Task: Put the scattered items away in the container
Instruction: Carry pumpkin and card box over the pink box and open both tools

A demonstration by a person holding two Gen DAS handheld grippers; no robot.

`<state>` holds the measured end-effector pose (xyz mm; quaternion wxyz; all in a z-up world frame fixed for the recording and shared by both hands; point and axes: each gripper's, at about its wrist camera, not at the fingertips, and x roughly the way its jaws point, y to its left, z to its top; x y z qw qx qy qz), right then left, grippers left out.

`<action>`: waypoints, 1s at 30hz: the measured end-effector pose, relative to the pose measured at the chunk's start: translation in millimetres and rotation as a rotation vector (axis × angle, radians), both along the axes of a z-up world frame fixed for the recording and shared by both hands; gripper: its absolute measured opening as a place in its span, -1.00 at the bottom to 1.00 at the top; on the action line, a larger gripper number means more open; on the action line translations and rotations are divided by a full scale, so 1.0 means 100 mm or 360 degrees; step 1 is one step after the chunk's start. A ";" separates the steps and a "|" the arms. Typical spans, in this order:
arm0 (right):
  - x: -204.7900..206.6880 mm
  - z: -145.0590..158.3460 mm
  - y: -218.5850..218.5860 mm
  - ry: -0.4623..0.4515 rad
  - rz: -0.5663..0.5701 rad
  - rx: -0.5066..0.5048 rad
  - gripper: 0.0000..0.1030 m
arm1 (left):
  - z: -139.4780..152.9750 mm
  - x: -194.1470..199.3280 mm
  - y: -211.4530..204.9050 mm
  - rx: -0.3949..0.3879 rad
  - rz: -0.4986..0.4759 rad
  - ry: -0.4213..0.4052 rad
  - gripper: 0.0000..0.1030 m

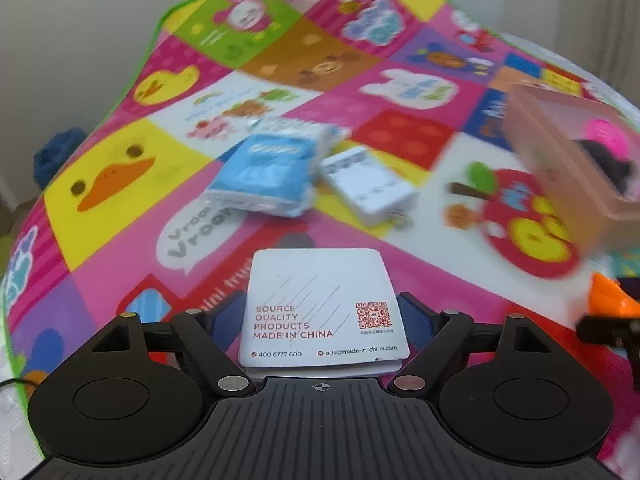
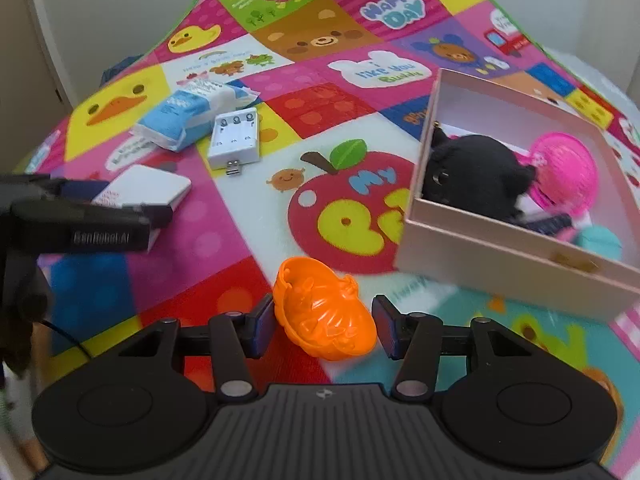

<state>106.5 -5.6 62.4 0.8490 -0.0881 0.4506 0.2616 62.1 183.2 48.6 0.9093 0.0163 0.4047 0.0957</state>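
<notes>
Left gripper (image 1: pixel 322 316), left wrist view: fingers (image 1: pixel 226 314) spread on either side of a white notepad (image 1: pixel 320 304) printed with red text and a QR code; whether the pads actually press its edges cannot be told. Notepad flat on a patchwork play mat (image 1: pixel 120 168).

Beyond the notepad, mid-mat: blue-and-white tissue pack (image 1: pixel 264 172), just beside it a white battery charger (image 1: pixel 368 188), both blurred. Pink box (image 1: pixel 560 168) at right edge of view, blurred.

Right gripper (image 2: pixel 323 326), right wrist view: fingers (image 2: pixel 262 326) open around an orange plastic pumpkin shell (image 2: pixel 324 320); left pad close to or touching the shell, right pad (image 2: pixel 386 326) just clear of it. Shell lying tilted on the mat, open side up and away from the camera.

Pink box (image 2: pixel 500 256) to the right, near the shell, open-topped, resting on the mat (image 2: pixel 320 112). Inside: black plush toy (image 2: pixel 472 172), pink round object (image 2: pixel 564 168) touching it, a teal item (image 2: pixel 600 240) in the near corner, and a dark flat item between, too blurred to identify.

Same view, left side: left gripper body (image 2: pixel 76 224) above the notepad (image 2: pixel 148 192); tissue pack (image 2: pixel 188 116) and battery charger (image 2: pixel 236 140) just beyond, touching or nearly so, charger's USB plug facing the camera.
</notes>
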 end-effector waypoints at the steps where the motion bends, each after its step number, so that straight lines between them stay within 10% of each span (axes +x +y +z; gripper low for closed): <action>1: -0.05 0.08 -0.09 0.0038 -0.0010 0.0030 -0.01 | 0.08 -0.09 -0.09 -0.0008 -0.0034 -0.0012 0.66; 17: -1.02 1.32 -1.89 -0.0378 -0.0169 0.0156 -0.01 | 1.11 -0.87 -1.59 -0.0270 -0.0557 -0.0297 0.66; 30: -0.77 1.41 -2.37 -0.0526 -0.0310 0.0282 -0.01 | 1.35 -0.08 -1.92 -0.0195 -0.0628 -0.0356 0.65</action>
